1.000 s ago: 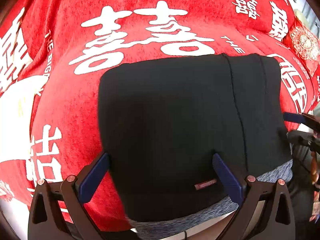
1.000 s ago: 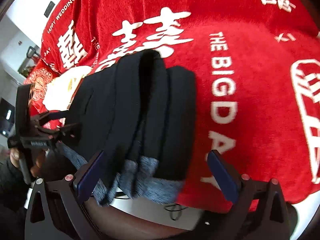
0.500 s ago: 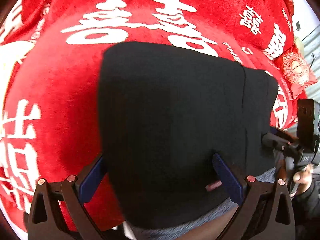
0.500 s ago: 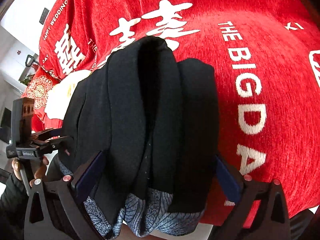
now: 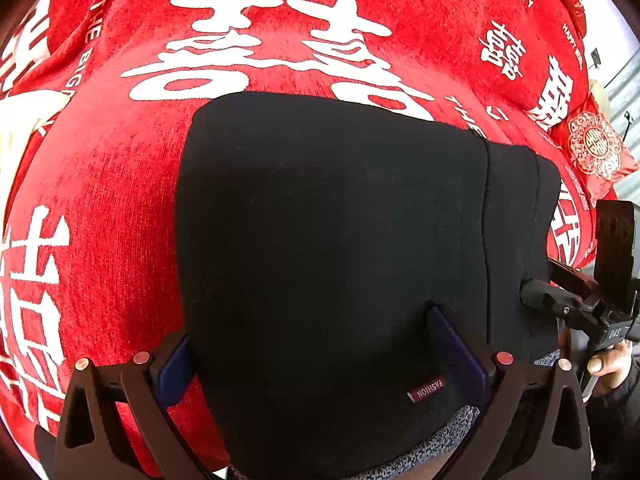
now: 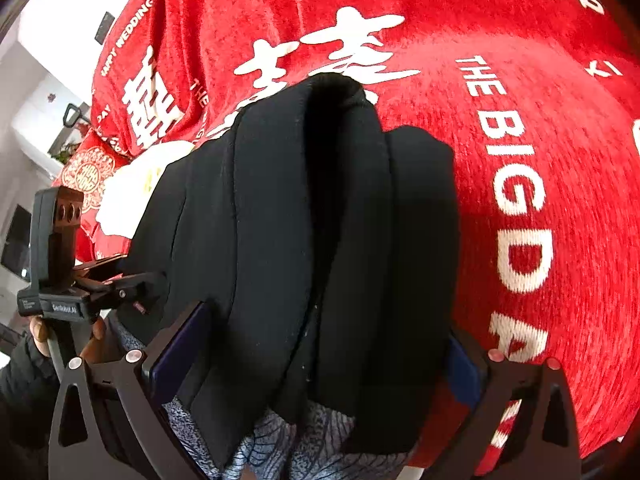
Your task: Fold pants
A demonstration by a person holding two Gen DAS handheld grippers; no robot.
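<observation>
The black pants (image 5: 328,240) lie folded into a thick stack on the red cloth, a grey patterned lining (image 5: 440,436) showing at the near edge beside a small "FASHION" label. My left gripper (image 5: 316,356) is open, its blue-padded fingers straddling the stack's near edge from above. In the right wrist view the pants (image 6: 280,220) show their folded layers end-on. My right gripper (image 6: 320,356) is open too, one finger on each side of the stack. Each gripper appears in the other's view: the right gripper (image 5: 560,300) at the stack's right side, the left gripper (image 6: 120,284) at its left.
A red cloth (image 5: 120,200) with large white characters and lettering covers the whole surface. A red embroidered cushion (image 5: 596,148) lies at the far corner. A person's hand (image 5: 604,364) grips the right tool's handle, and another hand (image 6: 40,328) holds the left one.
Both grippers have moved in closer over the folded pants, which now fill more of each view. The fingers stay equally wide apart, and the stack keeps its shape.
</observation>
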